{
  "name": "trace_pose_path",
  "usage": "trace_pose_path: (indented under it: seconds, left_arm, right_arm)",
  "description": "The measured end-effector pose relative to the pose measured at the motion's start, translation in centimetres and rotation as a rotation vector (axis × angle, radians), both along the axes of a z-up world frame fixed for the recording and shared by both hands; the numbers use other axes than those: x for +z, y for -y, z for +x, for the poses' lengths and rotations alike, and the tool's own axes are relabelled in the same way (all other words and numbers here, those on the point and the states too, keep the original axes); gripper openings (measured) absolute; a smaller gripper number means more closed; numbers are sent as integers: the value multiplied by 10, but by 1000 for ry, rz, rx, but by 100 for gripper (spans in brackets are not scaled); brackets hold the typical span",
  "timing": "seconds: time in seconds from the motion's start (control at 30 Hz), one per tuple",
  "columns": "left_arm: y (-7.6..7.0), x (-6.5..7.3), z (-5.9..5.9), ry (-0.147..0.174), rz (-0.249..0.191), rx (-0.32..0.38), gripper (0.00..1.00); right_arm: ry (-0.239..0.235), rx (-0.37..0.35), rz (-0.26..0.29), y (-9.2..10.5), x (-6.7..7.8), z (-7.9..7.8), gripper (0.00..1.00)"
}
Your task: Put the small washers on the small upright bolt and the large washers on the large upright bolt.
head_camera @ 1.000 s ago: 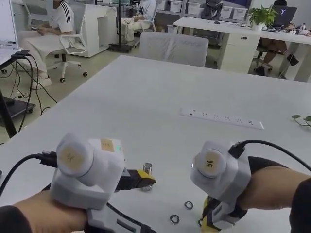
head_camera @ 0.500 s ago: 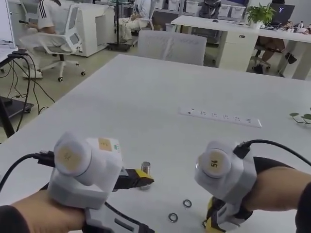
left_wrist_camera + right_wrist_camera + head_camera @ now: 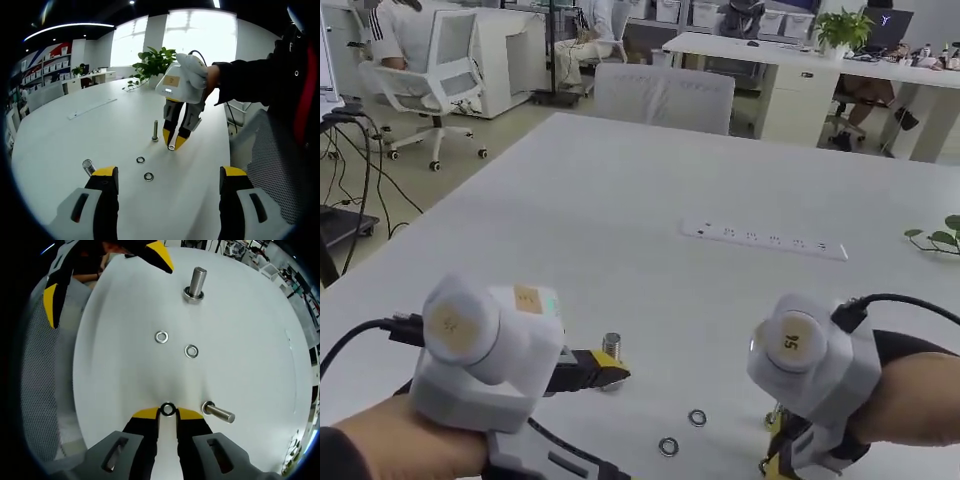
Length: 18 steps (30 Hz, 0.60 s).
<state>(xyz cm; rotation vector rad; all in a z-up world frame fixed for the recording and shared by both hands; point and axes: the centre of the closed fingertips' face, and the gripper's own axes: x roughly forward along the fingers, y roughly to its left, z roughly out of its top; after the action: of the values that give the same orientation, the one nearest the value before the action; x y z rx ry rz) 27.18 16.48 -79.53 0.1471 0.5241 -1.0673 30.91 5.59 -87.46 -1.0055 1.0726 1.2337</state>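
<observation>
A small washer [image 3: 167, 409] is nipped between the tips of the right tongs [image 3: 167, 412], just beside the small upright bolt [image 3: 217, 413] and not on it; a loose washer [image 3: 161, 336] and a second washer [image 3: 191, 351] lie flat on the white tabletop [image 3: 125, 370], between that bolt and the large upright bolt [image 3: 196, 284]; the left tongs [image 3: 167, 175] gape wide with nothing in them, one yellow tip close by the large bolt; a power strip [image 3: 763, 239] lies farther off across the tabletop
</observation>
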Motion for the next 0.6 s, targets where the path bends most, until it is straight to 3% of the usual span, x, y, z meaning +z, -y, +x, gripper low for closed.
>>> trace_pose_path:
  seconds: [0.6]
  left_arm:
    - [2,-1,-2,-6,5,-10,82]
  right_arm:
    - [16,-88,-4,37,7,10,14]
